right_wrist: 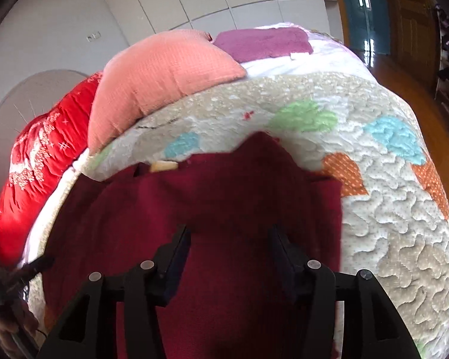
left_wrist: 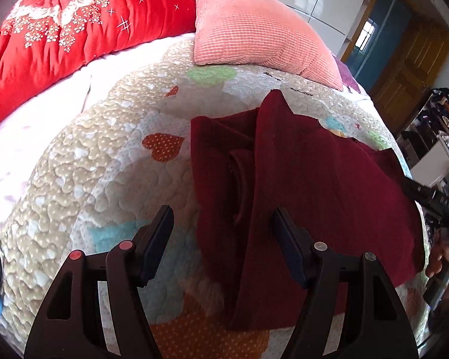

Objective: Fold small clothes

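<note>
A dark red garment lies partly folded on the patchwork quilt, with a long flap laid over its middle and a rolled crease on its left side. My left gripper hovers open above the garment's left edge, nothing between its fingers. In the right wrist view the same garment fills the space under my right gripper, whose jaws stand apart over the cloth without pinching it. The right gripper's black body and a hand show at the garment's right edge.
A pink pillow and a rolled red floral duvet lie along the far side of the bed. A purple cloth sits behind the pillow. The bed's edge drops to a wooden floor; a cluttered shelf stands to the right.
</note>
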`<state>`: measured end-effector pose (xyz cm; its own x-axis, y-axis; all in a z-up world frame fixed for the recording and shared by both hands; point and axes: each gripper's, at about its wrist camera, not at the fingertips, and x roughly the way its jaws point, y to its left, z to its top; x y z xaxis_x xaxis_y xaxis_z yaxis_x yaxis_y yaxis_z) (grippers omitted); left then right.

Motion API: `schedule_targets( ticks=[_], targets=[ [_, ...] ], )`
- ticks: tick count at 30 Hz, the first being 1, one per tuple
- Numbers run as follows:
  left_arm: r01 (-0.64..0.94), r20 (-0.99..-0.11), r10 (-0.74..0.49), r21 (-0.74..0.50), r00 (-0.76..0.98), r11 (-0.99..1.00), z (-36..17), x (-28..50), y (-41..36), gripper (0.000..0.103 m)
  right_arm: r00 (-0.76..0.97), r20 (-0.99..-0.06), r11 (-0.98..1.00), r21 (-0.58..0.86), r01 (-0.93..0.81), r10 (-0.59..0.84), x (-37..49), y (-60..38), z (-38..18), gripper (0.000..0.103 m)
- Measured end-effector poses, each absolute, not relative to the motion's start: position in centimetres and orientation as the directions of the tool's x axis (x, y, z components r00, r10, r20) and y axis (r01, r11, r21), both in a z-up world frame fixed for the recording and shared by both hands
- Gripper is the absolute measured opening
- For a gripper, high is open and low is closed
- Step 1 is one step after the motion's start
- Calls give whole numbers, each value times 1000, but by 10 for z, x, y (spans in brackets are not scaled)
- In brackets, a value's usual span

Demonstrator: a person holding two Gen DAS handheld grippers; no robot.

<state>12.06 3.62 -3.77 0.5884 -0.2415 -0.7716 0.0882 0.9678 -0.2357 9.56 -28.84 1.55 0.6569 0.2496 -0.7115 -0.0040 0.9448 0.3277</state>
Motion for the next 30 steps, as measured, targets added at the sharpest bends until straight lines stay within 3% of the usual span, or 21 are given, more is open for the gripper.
schedule_targets(
  ticks=[4,7,15,16,18,27,30],
  targets=[
    [89,-737,-271,-277,619,957,-43,106,41,68,622,-659,889,436,-141,422,111,-210,34,53],
    [121,-728,-290,-277,621,953,-45,103,39,69,534,-670,848,488,-207,516,134,-142,28,53],
    [137,-717,-356,-347,599,928,-50,105,53,69,442,-809,922,336,-193,387,191,-44,-16,53],
    [136,-717,-362,-355,595,925,-50,106,55,69,425,-821,924,326,-202,382,196,-40,-22,46],
    [132,-715,-365,-361,596,923,-49,105,56,69,422,-835,932,276,-233,353,199,-38,-30,6],
    [111,-701,-380,-398,603,911,-42,102,69,68,475,-757,892,347,-290,449,196,-38,-9,6],
    [108,-698,-373,-393,611,913,-41,102,70,69,444,-770,887,358,-292,458,197,-28,-24,6]
  ],
)
